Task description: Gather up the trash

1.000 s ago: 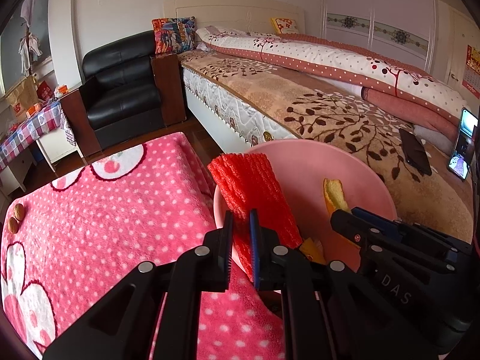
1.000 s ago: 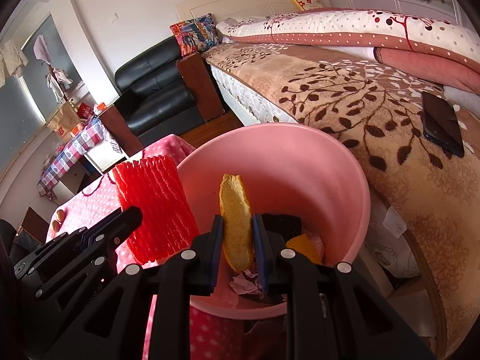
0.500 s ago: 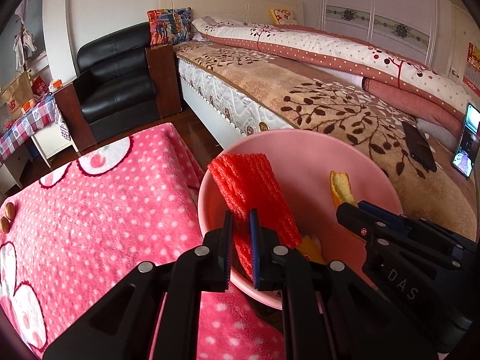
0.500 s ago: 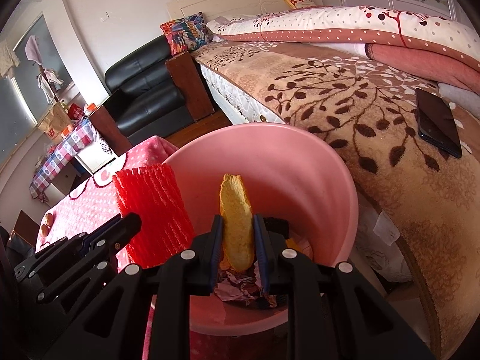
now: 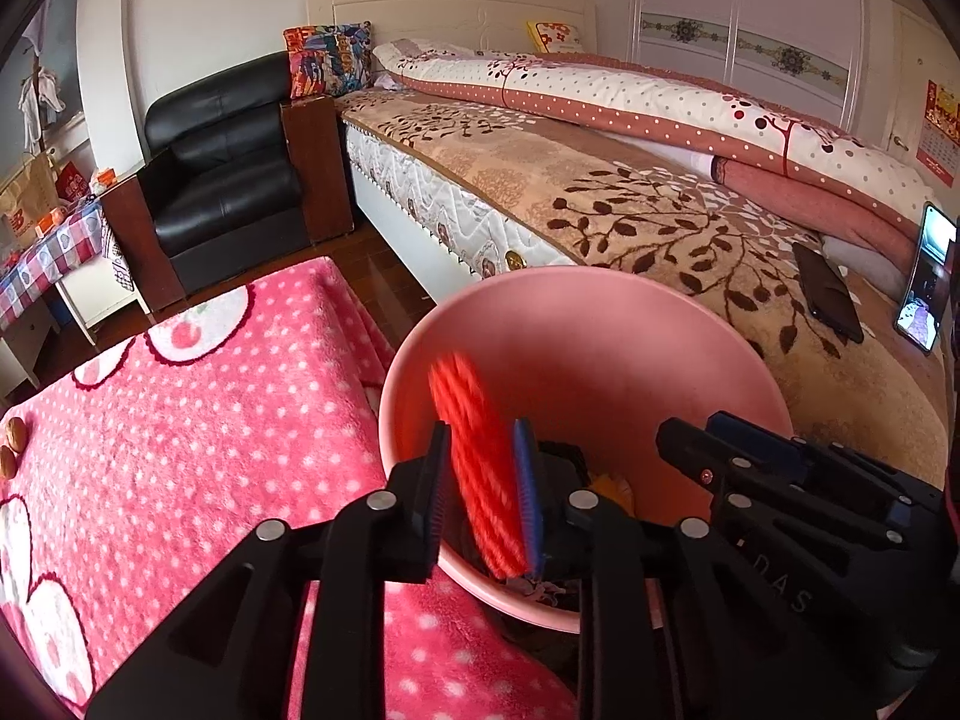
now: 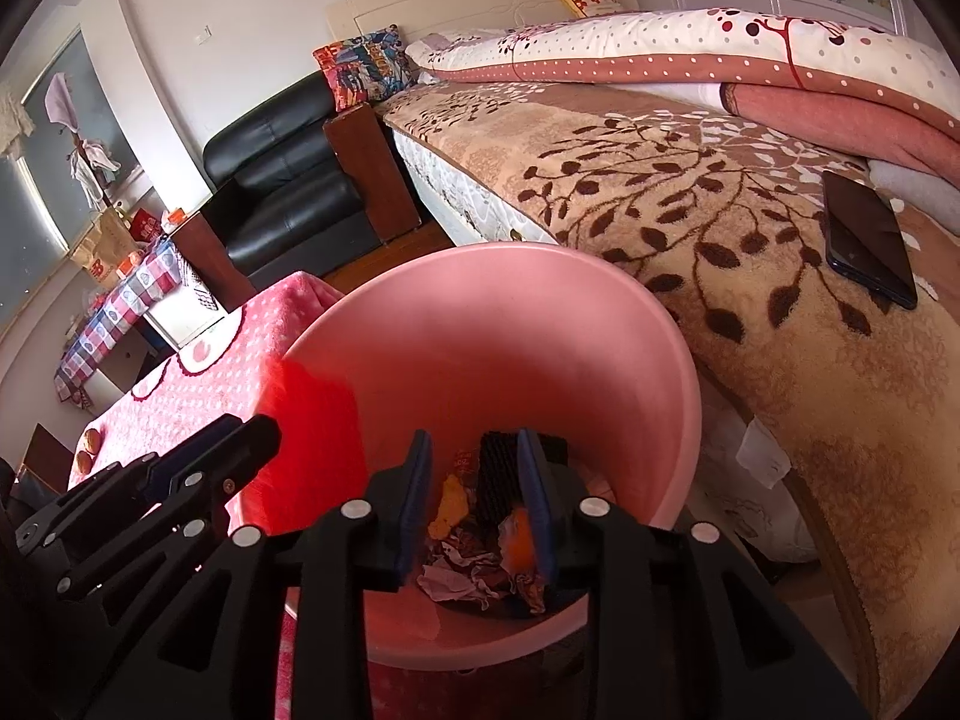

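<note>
left gripper [image 5: 480,483] parted, jaws spread above the near rim of the pink bin [image 5: 708,360], with the red foam net [image 5: 477,462] blurred between them, leaning against the right-hand blue pad; cannot tell whether touching or falling free. net ribbed, bright red, streaked by motion, its lower end down inside the bin; seen from the right wrist only as a red smear [image 6: 312,420] at the bin's left wall. right gripper [image 6: 474,501] also parted and holding nothing, poised over the bin's mouth [image 6: 540,312], its black body visible at the lower right of the left wrist view [image 5: 780,480]. straight below its jaws, on the bin floor: an orange peel piece [image 6: 450,504], another orange scrap [image 6: 519,543], crumpled paper wrappers [image 6: 468,570] and a black ribbed object [image 6: 498,474]. bin round, smooth, plain pink, standing between the pink polka-dot blanket [image 5: 180,450] and the bed with its brown leaf-patterned cover [image 5: 660,222]. two small brown nuts [image 5: 12,447] at the blanket's far left edge. dark phone [image 6: 870,240] flat on the bed cover, well apart from the bin. black leather armchair [image 5: 222,168] against the far wall.
</note>
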`<state>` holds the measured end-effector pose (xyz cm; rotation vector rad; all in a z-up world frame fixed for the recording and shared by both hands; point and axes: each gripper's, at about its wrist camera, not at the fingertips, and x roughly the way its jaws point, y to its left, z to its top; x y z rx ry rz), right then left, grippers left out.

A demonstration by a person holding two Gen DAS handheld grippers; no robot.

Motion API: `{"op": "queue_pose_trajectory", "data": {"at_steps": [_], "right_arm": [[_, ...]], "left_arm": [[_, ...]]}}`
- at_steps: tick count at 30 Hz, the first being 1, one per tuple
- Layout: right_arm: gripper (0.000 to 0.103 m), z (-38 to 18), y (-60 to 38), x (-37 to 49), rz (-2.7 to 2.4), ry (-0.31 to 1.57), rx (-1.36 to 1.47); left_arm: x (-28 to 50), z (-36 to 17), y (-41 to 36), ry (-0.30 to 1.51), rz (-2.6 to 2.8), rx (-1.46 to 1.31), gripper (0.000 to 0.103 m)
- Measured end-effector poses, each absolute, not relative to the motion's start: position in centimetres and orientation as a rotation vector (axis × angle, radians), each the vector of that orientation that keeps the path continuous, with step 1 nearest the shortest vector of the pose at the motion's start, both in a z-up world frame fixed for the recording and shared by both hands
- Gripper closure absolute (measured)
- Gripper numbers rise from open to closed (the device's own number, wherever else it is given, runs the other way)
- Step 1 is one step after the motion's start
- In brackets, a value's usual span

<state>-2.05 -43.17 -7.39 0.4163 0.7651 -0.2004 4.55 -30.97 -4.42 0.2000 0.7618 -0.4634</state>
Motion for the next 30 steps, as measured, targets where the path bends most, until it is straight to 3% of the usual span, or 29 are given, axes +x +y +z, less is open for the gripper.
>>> {"op": "queue_pose_trajectory", "data": {"at_steps": [8,23,30], "right_arm": [[0.068,-7.1,-42.8,-2.6,-0.194,0.762,0.415],[0.063,-5.3,-40.6,-5.4,-0.176,0.713,0.399],[0.054,-4.2,-38.6,-6.8,-0.142,0.675,0.371]], "left_arm": [[4.0,-3.6,-30.5,0.750,-0.464,0.190,0.072],[1.5,-0.8,-28.3,0.672,-0.451,0.153,0.072],[0.0,0.3,-26.4,0.621,-0.422,0.146,0.072]]}}
